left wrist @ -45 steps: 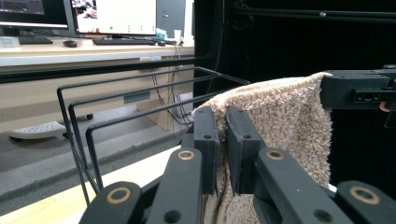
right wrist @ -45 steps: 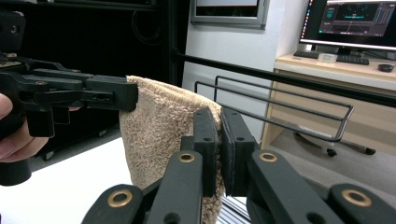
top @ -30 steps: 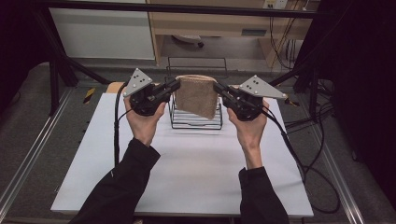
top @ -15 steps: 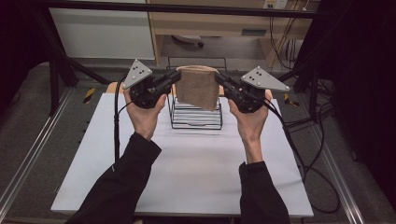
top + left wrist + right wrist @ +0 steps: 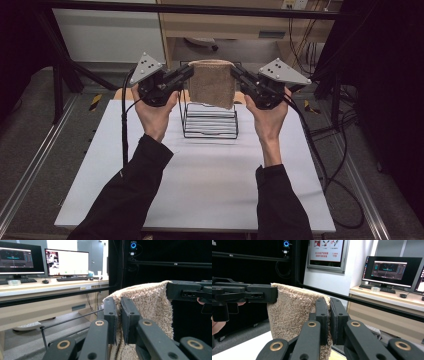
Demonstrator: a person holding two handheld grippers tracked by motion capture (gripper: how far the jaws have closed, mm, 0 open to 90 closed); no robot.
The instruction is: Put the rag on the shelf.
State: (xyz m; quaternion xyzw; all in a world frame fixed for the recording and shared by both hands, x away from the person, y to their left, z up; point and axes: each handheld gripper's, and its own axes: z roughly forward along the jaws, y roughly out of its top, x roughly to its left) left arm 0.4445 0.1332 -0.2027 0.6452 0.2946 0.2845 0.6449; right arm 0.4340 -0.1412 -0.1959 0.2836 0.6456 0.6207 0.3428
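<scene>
On the white table [image 5: 200,190] stands a wire rack [image 5: 209,121], and directly above it the beige towel [image 5: 212,84] hangs stretched sideways, the left gripper [image 5: 188,73] clamped on one top corner and the right gripper [image 5: 235,74] on the other.

The person wears a black long-sleeved top whose cuffs end at the wrists, and each bare hand grips a matt black two-jaw gripper, the left gripper [image 5: 186,74] and the right gripper [image 5: 236,73]. Each gripper carries a grey three-cornered plate dotted with small dark screw holes on top, and a thin black cable trails from it. In the gripper views the flat black jaws bear small round screw recesses, and their link arms turn on brass-coloured ringed pivots.
</scene>
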